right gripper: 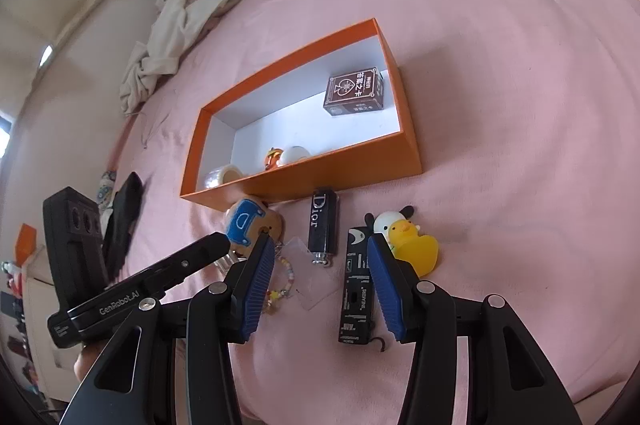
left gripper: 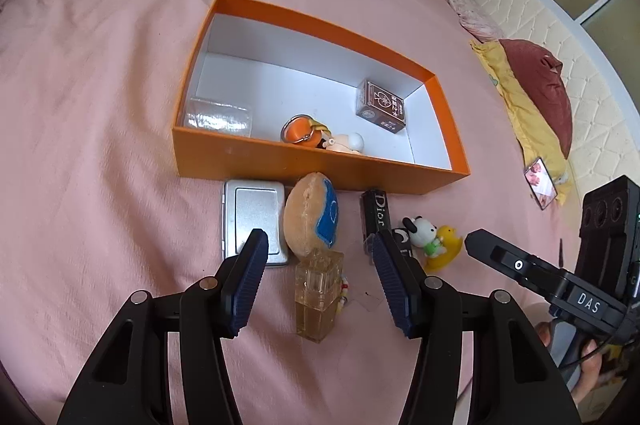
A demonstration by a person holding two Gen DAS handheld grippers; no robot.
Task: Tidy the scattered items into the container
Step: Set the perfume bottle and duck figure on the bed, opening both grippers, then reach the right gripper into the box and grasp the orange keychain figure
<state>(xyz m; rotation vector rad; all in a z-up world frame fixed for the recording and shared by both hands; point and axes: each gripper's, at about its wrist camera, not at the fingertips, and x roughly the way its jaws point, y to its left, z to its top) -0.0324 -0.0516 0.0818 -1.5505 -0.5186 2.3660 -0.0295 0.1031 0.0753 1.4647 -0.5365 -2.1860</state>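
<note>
The orange box (left gripper: 320, 167) (right gripper: 320, 173) on the pink bed holds a brown card pack (left gripper: 382, 103), an orange keychain toy (left gripper: 300, 133) and a tape roll (left gripper: 218, 119). In front of it lie a silver tin (left gripper: 254, 213), a round plush (left gripper: 308, 217), a Dior lipstick (right gripper: 322, 225), a slim black box (right gripper: 356, 289), a panda-and-duck toy (right gripper: 408, 237) and a bead bracelet (right gripper: 280, 277). My left gripper (left gripper: 318, 239) is open, with a clear perfume bottle (left gripper: 318, 297) lying untouched between its fingers. My right gripper (right gripper: 320, 241) is open over the lipstick and black box.
A phone (left gripper: 540, 183) lies beside a yellow pillow (left gripper: 520, 113) and a maroon one (left gripper: 540, 85) at the right. Crumpled cloth (right gripper: 172, 25) and a dark object (right gripper: 122, 225) lie at the bed's left side. The two grippers are close together.
</note>
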